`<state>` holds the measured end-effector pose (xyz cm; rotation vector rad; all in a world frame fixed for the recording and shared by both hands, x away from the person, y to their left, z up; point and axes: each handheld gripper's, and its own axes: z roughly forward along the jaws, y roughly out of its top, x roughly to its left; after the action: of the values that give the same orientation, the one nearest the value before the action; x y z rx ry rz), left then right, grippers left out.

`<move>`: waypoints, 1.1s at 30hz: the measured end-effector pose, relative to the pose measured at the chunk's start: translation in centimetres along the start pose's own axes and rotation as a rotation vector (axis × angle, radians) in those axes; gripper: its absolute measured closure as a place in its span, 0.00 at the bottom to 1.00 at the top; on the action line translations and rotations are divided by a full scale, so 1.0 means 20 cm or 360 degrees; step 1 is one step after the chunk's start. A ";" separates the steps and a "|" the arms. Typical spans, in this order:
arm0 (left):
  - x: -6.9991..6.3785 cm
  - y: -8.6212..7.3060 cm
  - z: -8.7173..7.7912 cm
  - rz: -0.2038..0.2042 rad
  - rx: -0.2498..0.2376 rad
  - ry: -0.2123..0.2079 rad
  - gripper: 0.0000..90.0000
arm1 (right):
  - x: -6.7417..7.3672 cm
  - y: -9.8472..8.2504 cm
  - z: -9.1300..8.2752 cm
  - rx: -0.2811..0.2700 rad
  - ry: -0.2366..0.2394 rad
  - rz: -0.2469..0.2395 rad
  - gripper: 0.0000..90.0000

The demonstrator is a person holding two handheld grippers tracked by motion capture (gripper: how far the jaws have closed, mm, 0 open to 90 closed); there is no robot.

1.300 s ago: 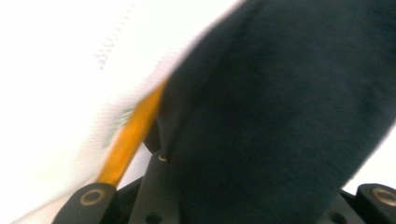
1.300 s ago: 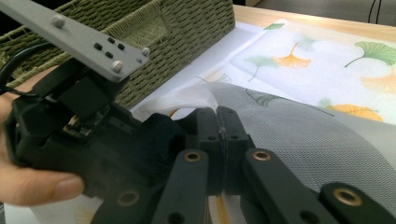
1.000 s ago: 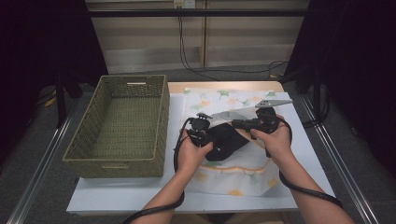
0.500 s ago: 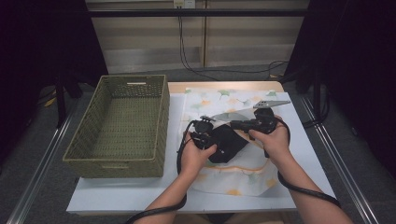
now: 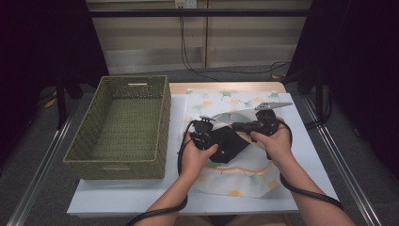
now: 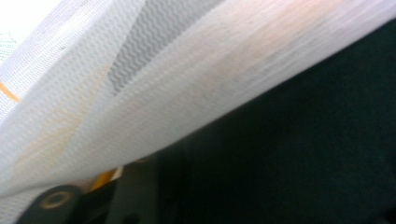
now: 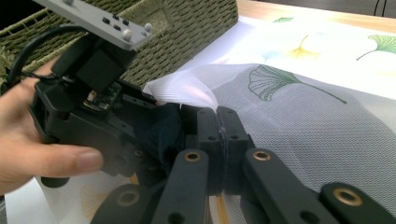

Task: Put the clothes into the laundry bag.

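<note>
At the middle of the white-covered table, the person is working a thin white mesh cloth printed with green and yellow ginkgo leaves around a small dark fabric item that is lying on it. The cloth is spreading over the right half of the table, to the right of the olive woven basket, with its long axis running from near to far.

The right gripper is pointing left across the cloth, with its jaws pressed flat together. A lifted fold of the cloth is rising just past the tips, so it appears to be pinching the mesh, though the tips are hiding the exact contact. From above, the same right gripper is sitting just right of the dark item.

The left gripper is sitting at the dark item's left edge, close to the other gripper, and its jaws have just been opening. In the left gripper view, blurred cloth is lying right across the lens above a dark mass, and the jaw tips are not discernible, so whether it is gripping anything cannot be told.

The relation that matters next is that the dark item is lying between the two grippers, equally near both, with the raised fold on its far side, so drawing the fold nearward would probably cover it.
</note>
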<state>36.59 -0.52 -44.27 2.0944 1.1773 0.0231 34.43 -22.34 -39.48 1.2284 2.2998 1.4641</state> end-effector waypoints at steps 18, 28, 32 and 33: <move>0.02 -0.02 -0.11 0.0156 0.0200 -0.0056 0.32 | 0.00 -0.01 0.00 0.0003 -0.0016 0.0003 1.00; 0.05 -0.04 -0.13 0.0115 0.0255 -0.0092 0.36 | 0.00 0.01 0.00 -0.0002 -0.0020 -0.0006 1.00; 0.05 -0.05 -0.11 0.0130 0.0316 -0.0102 0.54 | 0.00 0.01 0.00 -0.0002 -0.0025 0.0008 1.00; 0.04 -0.06 -0.10 0.0099 0.0296 -0.0104 0.58 | 0.00 0.01 0.00 -0.0002 -0.0024 0.0007 1.00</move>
<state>35.53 1.67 -43.78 2.2757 1.1110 -0.1300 34.44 -22.36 -39.30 1.2408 2.2874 1.4529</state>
